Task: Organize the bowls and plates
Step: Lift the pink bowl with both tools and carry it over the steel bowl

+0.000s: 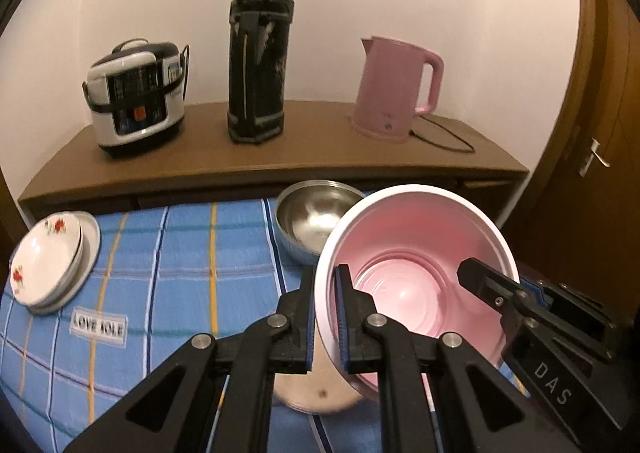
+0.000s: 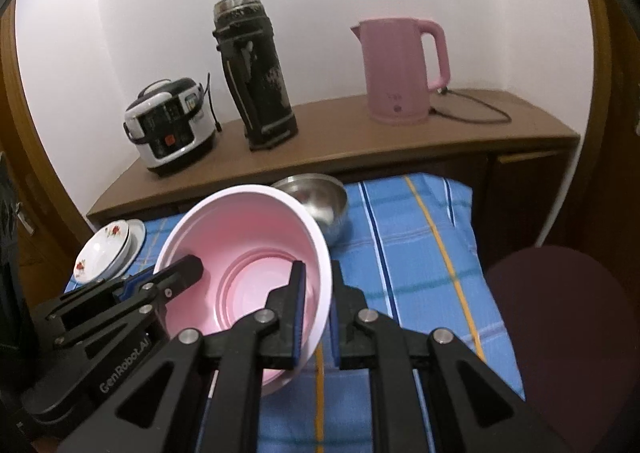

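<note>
Pink bowl (image 1: 416,253) hides a beige disc (image 1: 316,393) from right wrist.

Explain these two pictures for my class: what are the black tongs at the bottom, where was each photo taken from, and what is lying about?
No robot here: a person holds a tool in each hand, each with a camera looking along its two fingers. One picture looks out from the left hand-held gripper, the other from the right hand-held gripper. Both pinch opposite sides of the rim of one pink bowl, tilted above a blue checked cloth. Behind it sits a steel bowl; far left, flowered plates are stacked. On the brown shelf behind stand a rice cooker, a tall black flask and a pink kettle.
</note>
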`<state>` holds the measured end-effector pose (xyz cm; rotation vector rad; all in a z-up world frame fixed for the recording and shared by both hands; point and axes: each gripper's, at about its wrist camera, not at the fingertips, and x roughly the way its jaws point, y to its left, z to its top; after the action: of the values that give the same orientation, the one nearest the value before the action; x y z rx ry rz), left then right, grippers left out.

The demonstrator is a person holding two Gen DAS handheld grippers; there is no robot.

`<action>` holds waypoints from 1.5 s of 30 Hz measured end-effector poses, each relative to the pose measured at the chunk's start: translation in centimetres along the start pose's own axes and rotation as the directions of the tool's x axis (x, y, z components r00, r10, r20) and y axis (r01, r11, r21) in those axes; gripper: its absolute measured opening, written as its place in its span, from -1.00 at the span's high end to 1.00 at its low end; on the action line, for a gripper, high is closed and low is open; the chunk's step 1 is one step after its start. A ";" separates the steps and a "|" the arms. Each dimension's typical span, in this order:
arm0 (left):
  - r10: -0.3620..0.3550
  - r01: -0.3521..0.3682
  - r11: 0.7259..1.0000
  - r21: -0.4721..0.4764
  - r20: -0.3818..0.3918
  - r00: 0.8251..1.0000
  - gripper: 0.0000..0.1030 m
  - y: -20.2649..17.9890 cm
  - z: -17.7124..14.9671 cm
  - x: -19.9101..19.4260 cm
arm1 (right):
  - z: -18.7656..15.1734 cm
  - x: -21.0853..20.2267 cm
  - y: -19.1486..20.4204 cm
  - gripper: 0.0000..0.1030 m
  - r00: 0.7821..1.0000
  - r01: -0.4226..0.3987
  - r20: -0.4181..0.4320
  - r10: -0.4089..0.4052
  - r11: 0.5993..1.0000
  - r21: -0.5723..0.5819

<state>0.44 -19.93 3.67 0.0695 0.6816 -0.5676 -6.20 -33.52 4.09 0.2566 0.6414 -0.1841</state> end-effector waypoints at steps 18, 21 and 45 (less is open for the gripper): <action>0.020 -0.021 0.999 -0.026 -0.043 0.999 0.77 2.5 5.7 7.9 | 5.5 8.2 -0.4 0.80 0.999 0.023 -0.037 -0.021 0.999 0.037; 0.024 -0.025 0.999 -0.029 -0.059 0.998 0.77 2.8 6.0 9.2 | 5.8 9.5 -0.4 0.80 0.998 0.032 -0.055 -0.030 0.999 0.034; 0.026 -0.028 1.000 -0.010 -0.172 0.985 0.75 2.7 6.4 14.9 | 5.5 14.6 -1.4 0.79 0.983 0.089 -0.163 -0.087 0.996 0.005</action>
<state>14.91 -26.23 -0.79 0.1171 0.8511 -0.5356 8.05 -37.79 -0.78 0.2574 0.8148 -0.2539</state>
